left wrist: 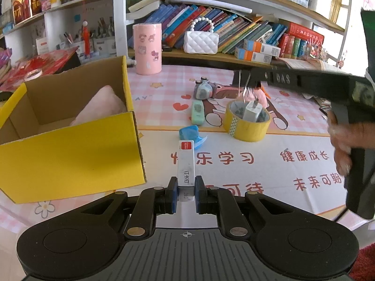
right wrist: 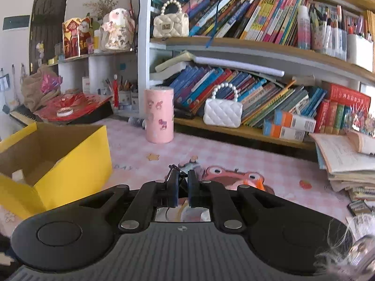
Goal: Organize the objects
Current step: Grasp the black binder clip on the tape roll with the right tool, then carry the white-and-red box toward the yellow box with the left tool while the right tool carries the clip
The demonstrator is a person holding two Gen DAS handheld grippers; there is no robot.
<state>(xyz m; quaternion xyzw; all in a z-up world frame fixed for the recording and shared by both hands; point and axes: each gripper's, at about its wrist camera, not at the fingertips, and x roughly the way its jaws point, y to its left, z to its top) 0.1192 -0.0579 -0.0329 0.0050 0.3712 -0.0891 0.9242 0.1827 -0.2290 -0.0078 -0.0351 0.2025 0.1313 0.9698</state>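
My left gripper (left wrist: 185, 185) is shut on a white staple box (left wrist: 186, 161) with a red label, held just right of the yellow cardboard box (left wrist: 70, 149), which holds a pink soft item (left wrist: 100, 107). My right gripper (right wrist: 182, 182) is shut on a small black binder clip (right wrist: 177, 172); in the left wrist view it (left wrist: 245, 80) hangs above a yellow tape roll (left wrist: 248, 126) with a white charger (left wrist: 252, 111) inside. The yellow box also shows in the right wrist view (right wrist: 77, 154).
On the pink mat lie a blue wrapper (left wrist: 191, 134), a green eraser-like item (left wrist: 198, 111) and a toy camera (left wrist: 205, 89). A pink cylinder (left wrist: 147, 48) and a white purse (left wrist: 200, 42) stand by the bookshelf. Stacked open books (right wrist: 346, 161) lie at the right.
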